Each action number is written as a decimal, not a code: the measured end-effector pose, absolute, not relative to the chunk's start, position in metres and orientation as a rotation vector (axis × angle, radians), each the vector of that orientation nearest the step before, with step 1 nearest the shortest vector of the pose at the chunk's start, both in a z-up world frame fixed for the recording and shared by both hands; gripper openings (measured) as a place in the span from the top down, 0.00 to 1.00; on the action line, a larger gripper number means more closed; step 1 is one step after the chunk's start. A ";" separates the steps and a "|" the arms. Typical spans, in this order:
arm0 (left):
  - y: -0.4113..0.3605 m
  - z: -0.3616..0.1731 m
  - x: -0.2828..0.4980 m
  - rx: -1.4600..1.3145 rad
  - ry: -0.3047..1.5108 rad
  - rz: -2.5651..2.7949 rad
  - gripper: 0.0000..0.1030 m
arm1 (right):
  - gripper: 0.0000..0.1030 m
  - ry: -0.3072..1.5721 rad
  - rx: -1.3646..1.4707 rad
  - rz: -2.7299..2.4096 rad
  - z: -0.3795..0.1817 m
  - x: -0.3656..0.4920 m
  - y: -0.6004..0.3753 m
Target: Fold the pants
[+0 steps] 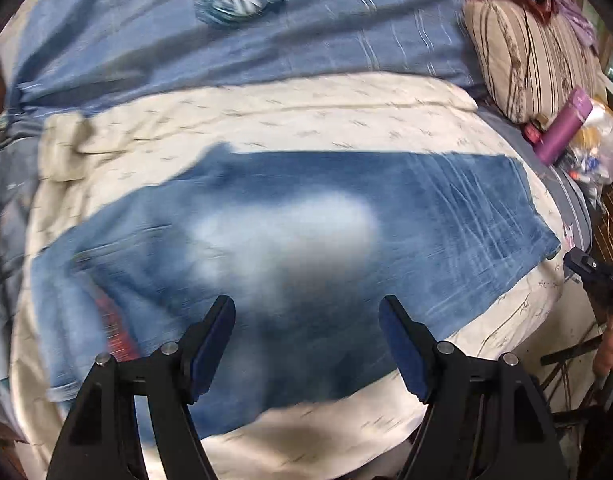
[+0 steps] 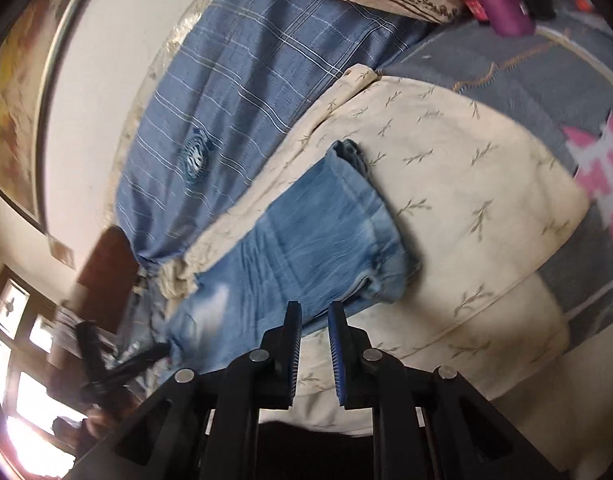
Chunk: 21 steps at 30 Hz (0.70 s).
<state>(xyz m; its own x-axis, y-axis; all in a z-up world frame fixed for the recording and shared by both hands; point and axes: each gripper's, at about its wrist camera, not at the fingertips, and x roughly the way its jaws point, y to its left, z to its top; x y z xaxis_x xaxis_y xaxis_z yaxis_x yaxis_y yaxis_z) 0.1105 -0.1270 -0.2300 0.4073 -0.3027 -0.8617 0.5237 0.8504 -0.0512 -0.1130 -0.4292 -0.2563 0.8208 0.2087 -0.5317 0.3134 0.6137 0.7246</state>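
Faded blue jeans (image 1: 306, 240) lie flat across a cream bedspread (image 1: 306, 120), legs folded onto each other, waistband at the left, cuffs at the right. My left gripper (image 1: 306, 320) is open wide and empty, hovering over the jeans' near edge. In the right wrist view the jeans (image 2: 306, 240) run away from me, with the cuffs (image 2: 370, 216) at their far end. My right gripper (image 2: 314, 316) hangs just off the jeans' near edge, its jaws a narrow gap apart and holding nothing.
A blue checked sheet (image 1: 266, 40) covers the far side of the bed. A striped pillow (image 1: 526, 60), a purple bottle (image 1: 562, 128) and a plastic bag (image 1: 598, 148) lie at the right. The other gripper (image 1: 598, 272) shows at the right edge.
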 end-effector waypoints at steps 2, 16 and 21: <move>-0.149 -0.239 0.113 0.241 1.052 -0.562 0.27 | 0.80 0.606 0.943 -0.060 -0.258 -0.110 -0.426; -0.202 -0.276 0.125 0.378 1.122 -0.508 0.23 | 0.80 0.687 0.789 -0.181 -0.278 -0.039 -0.429; -0.199 -0.259 0.108 0.347 1.092 -0.547 0.23 | 0.70 0.514 0.916 -0.052 -0.259 -0.080 -0.436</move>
<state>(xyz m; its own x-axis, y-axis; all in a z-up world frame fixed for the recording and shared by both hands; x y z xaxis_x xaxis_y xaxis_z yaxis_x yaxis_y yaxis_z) 0.1083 -0.1992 -0.2591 0.3488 -0.2458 -0.9044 0.5768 0.8169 0.0005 -0.0801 -0.4362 -0.2590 0.8784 0.1715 -0.4461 0.2576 0.6163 0.7442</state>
